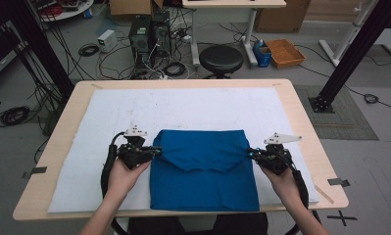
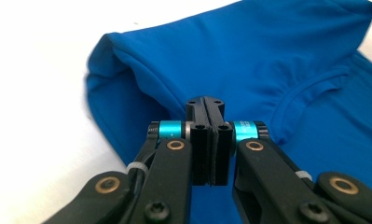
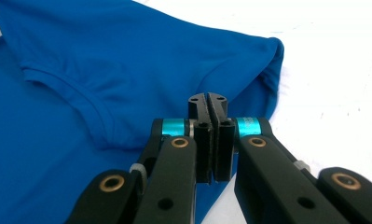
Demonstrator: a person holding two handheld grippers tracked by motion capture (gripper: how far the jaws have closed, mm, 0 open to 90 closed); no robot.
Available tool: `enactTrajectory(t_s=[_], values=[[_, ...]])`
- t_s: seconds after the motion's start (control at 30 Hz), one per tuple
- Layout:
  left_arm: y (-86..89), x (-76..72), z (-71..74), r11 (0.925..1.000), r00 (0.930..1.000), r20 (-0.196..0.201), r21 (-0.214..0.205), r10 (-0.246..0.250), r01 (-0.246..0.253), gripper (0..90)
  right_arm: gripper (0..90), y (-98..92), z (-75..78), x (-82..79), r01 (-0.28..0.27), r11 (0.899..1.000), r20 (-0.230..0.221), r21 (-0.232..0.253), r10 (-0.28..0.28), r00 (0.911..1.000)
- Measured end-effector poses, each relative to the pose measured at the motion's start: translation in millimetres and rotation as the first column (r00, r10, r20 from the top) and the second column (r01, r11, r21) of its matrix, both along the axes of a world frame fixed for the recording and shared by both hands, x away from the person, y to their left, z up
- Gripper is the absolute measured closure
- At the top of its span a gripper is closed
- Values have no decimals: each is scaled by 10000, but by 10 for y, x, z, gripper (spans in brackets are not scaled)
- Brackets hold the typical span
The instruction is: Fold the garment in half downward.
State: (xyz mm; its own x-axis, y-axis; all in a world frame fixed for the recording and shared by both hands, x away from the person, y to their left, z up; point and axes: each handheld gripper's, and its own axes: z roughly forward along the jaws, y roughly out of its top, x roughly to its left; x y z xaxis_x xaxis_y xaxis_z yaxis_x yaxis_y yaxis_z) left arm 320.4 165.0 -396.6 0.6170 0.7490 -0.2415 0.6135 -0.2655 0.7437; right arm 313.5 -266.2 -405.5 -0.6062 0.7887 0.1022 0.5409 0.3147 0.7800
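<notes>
A blue shirt [image 1: 203, 181] lies on the white mat [image 1: 183, 107] near the table's front edge, its upper part folded down over the lower part, with the collar curve showing in the middle. My left gripper [image 1: 155, 151] sits at the flap's left corner, jaws pressed together on the fabric edge. My right gripper [image 1: 251, 153] does the same at the flap's right corner. In the left gripper view the shut left gripper [image 2: 206, 105] meets the hem of the shirt [image 2: 249, 60]. In the right gripper view the right gripper [image 3: 207, 100] pinches the shirt [image 3: 104, 56] at its edge.
The mat covers most of the wooden table [image 1: 301, 112]. Beyond the table's far edge stand a black stool [image 1: 221, 58], computer towers [image 1: 149, 34] with tangled cables, and an orange tray [image 1: 284, 52] on the floor. Black frame posts rise at both sides.
</notes>
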Motion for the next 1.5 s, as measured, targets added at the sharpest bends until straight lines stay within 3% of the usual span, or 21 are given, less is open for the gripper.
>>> enactTrajectory(t_s=[0.27,0.4,0.7,0.97,1.07,1.33,1.43,1.5], values=[[68,-445,88,9971,9975,-33,-305,-700,699,889,896,-89,106,-456,-555,9984,234,78,553,9982],[100,-629,85,9949,9951,-150,-249,-977,973,888,896,-107,119,-673,-758,9971,352,-41,759,9965],[129,-908,-29,9919,9909,-442,56,-1268,1272,888,896,-44,34,-1024,-1214,9898,504,-740,1253,9908],[108,-925,-169,9937,9922,-625,251,-1076,1093,882,896,-48,-15,-1042,-1177,9882,483,-978,1228,9913],[47,-898,-229,9941,9929,-726,462,-943,978,829,896,-74,-32,-1002,-1052,9897,459,-967,1100,9929],[23,-809,-340,9983,9920,-1235,503,-245,310,715,896,-93,-58,-987,-1021,9891,500,-1058,1078,9929],[3,-802,-380,9966,9913,-1295,754,-238,337,717,896,-93,-66,-983,-997,9892,485,-1075,1054,9932],[2,-799,-389,9962,9924,-1209,810,-227,327,769,895,-90,-73,-979,-1024,9885,502,-1114,1085,9928]])
